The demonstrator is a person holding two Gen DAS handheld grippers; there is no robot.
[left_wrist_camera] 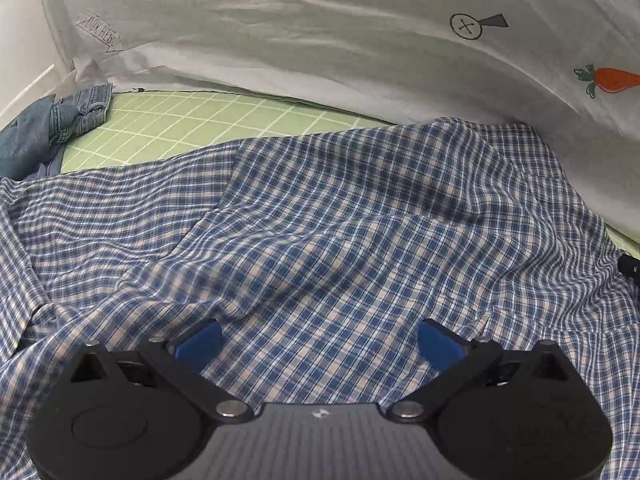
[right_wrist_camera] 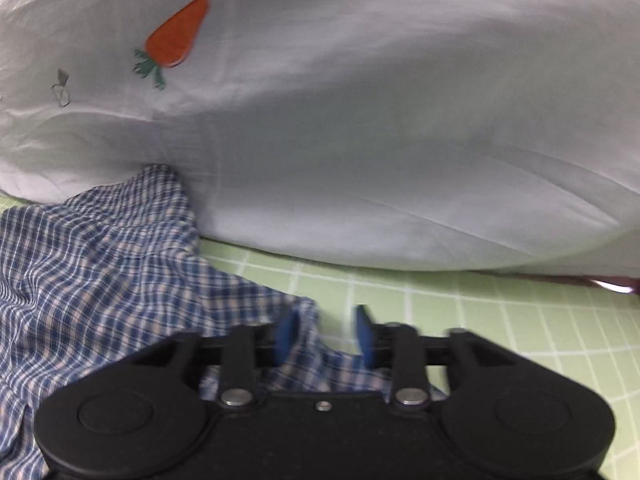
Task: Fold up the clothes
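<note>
The left claw (left_wrist_camera: 320, 346) hangs wide open over the plaid shirt (left_wrist_camera: 320, 220), spread rumpled on the green grid sheet (left_wrist_camera: 192, 120). The right claw (right_wrist_camera: 326, 336) stands part-open astride the shirt's edge, pads apparently not pressing. Smoothing wrinkles first would help. The white bedding (left_wrist_camera: 320, 60) reads "LOOK HERE".

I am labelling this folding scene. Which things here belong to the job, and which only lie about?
Belonging to the job:
- plaid shirt, spread rumpled on the green checked sheet
- left gripper, open above the shirt
- right gripper, open at the shirt's edge

Just lying about:
- white duvet with carrot print
- crumpled denim garment, perhaps next to fold
</note>
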